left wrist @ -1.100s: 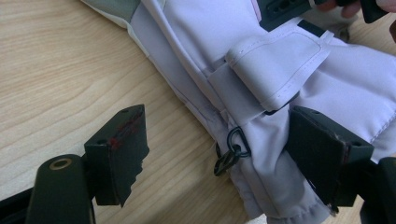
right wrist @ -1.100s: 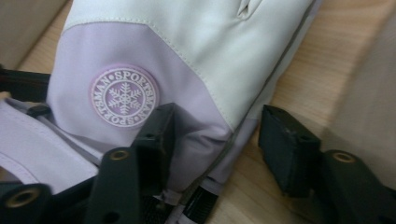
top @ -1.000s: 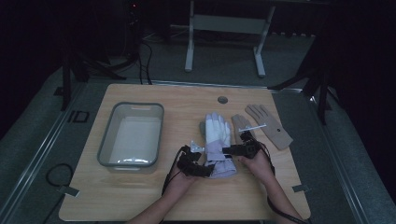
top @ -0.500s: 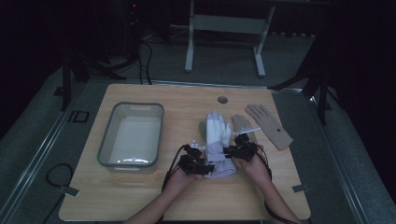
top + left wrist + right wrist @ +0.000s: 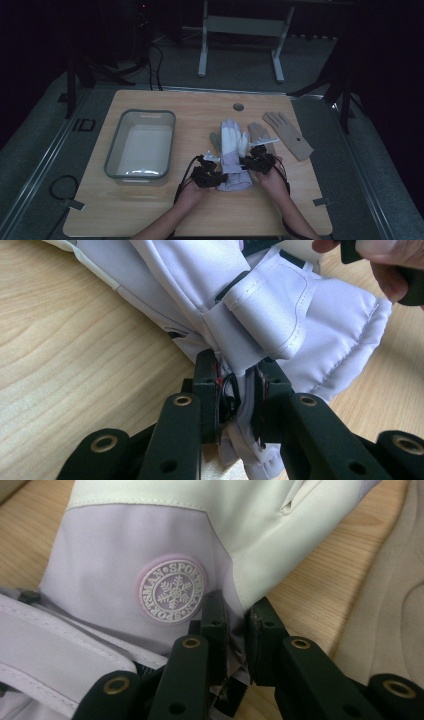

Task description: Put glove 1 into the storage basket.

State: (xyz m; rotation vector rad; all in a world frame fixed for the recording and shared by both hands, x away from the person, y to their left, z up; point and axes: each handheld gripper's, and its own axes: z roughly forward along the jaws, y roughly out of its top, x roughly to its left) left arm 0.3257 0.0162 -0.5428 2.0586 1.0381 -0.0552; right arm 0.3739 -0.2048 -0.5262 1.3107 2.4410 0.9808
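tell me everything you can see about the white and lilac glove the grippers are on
The ski glove lies flat on the wooden table, fingers pointing away from the person, its cuff nearest them. It looks like padded fabric: cream-white fingers and back, lilac wrist and cuff, with a stitched strap across the cuff. A round lilac badge shows a snowflake ringed by lettering. The left hand-held gripper pinches one side of the cuff, the right hand-held gripper the other. A tan glove lies right beside it.

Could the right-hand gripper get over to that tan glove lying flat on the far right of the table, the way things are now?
Probably yes, once it lets go. The right gripper is clamped on the white and lilac padded ski glove, so it is busy. The flat tan glove lies beside it on bare wooden table, nothing between.
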